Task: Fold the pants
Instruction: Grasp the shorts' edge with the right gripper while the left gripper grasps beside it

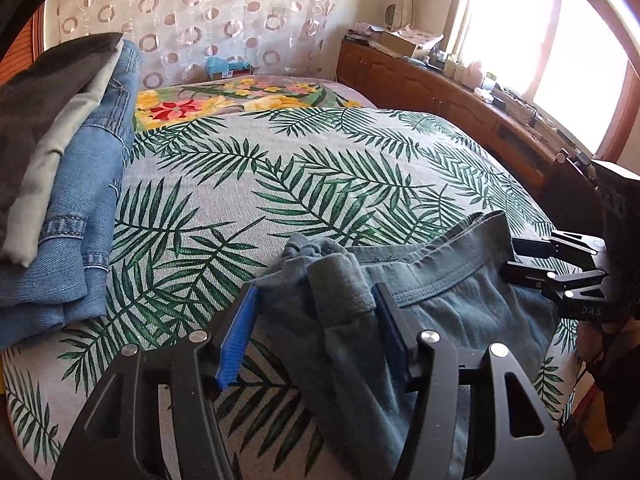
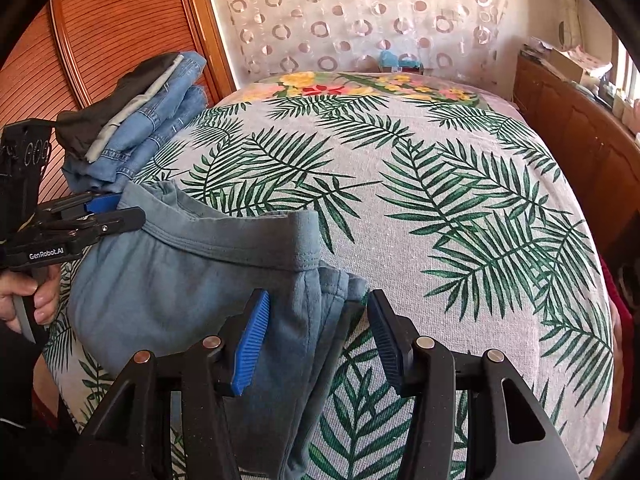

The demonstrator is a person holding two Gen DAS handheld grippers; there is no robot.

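Grey-blue pants (image 1: 432, 300) lie on the near part of the bed, waistband away from me; they also show in the right wrist view (image 2: 184, 280). My left gripper (image 1: 316, 332) is open, its jaws wide on either side of a bunched left corner of the waistband (image 1: 336, 280). My right gripper (image 2: 316, 340) is open around the right end of the waistband (image 2: 332, 284). Each gripper shows in the other's view, the right one (image 1: 516, 258) at the waistband's right end, the left one (image 2: 120, 208) at its left end.
The bed wears a palm-leaf cover (image 1: 280, 184) with a floral blanket (image 1: 224, 100) at the far end. A stack of folded jeans and dark clothes (image 1: 68, 184) sits at the left. A wooden cabinet (image 1: 460, 96) with clutter runs along the right under a bright window.
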